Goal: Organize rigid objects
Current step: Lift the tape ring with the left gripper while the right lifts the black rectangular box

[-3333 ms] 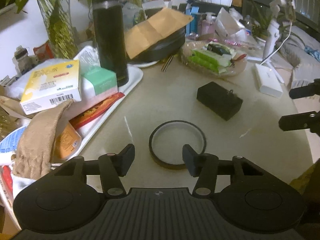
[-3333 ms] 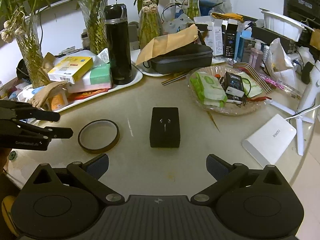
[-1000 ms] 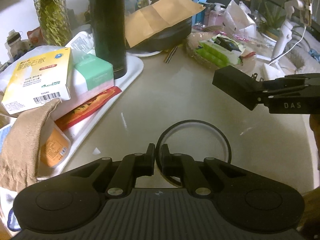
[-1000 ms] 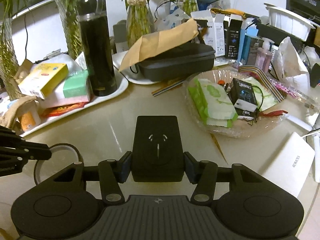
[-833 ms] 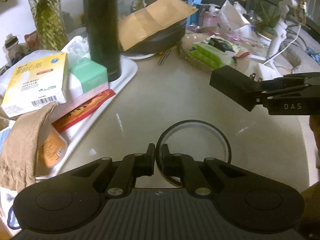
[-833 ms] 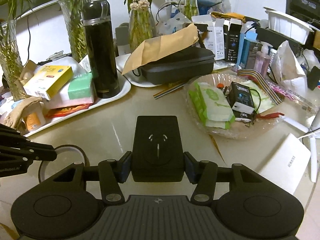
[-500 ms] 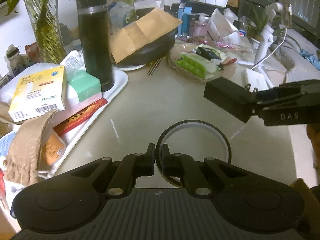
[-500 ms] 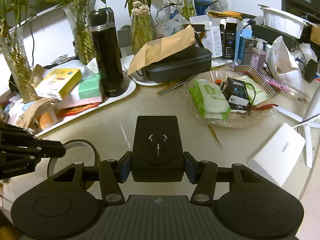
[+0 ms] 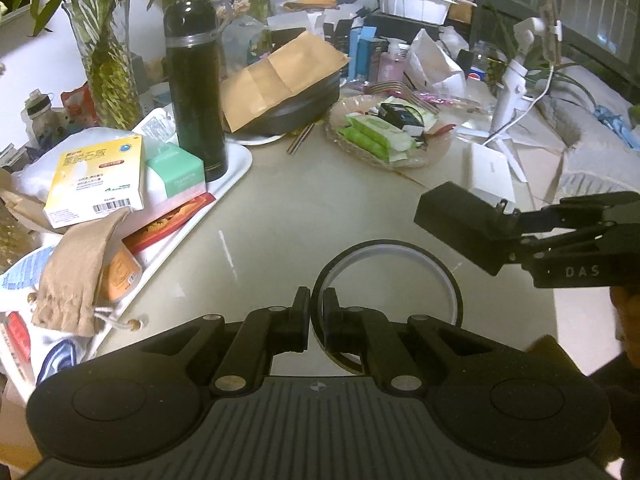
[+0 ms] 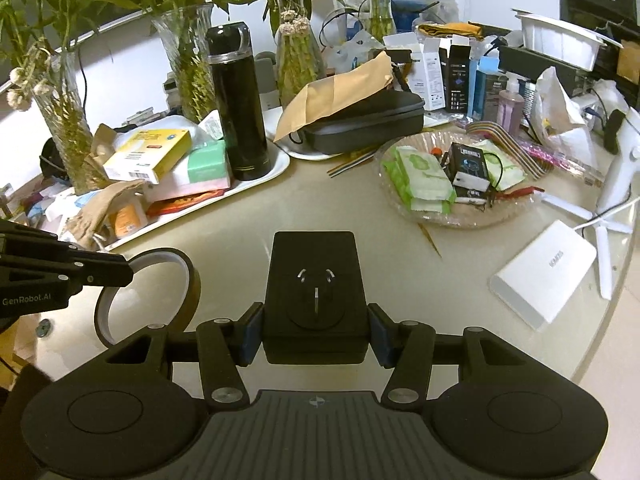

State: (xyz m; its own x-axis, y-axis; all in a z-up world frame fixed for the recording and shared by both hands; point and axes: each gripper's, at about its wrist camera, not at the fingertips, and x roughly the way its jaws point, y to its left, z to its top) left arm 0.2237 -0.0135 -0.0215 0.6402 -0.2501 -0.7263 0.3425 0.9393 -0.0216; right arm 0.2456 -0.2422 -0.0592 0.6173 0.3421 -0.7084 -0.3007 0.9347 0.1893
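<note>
My left gripper point(image 9: 316, 304) is shut on the near rim of a dark tape ring point(image 9: 436, 268), which hangs lifted above the round beige table point(image 9: 320, 208). My right gripper point(image 10: 316, 332) is shut on a black plug adapter point(image 10: 316, 280), its blue pads pressing both sides. The right wrist view shows the tape ring point(image 10: 188, 276) at the left, clamped in the left gripper point(image 10: 120, 272). From the left wrist, the adapter point(image 9: 456, 220) appears at the right in the right gripper point(image 9: 516, 232), also off the table.
A white tray point(image 10: 276, 168) at back left carries a black flask point(image 10: 240, 108), boxes and packets. A clear dish point(image 10: 460, 216) of green packets sits to the right, a white power bank point(image 10: 544, 272) near the table's right edge. Vases, a black case and cartons crowd the back.
Both grippers have risen and pulled back from the clutter, each carrying its object. More of the table and the back shelf has come into view.
</note>
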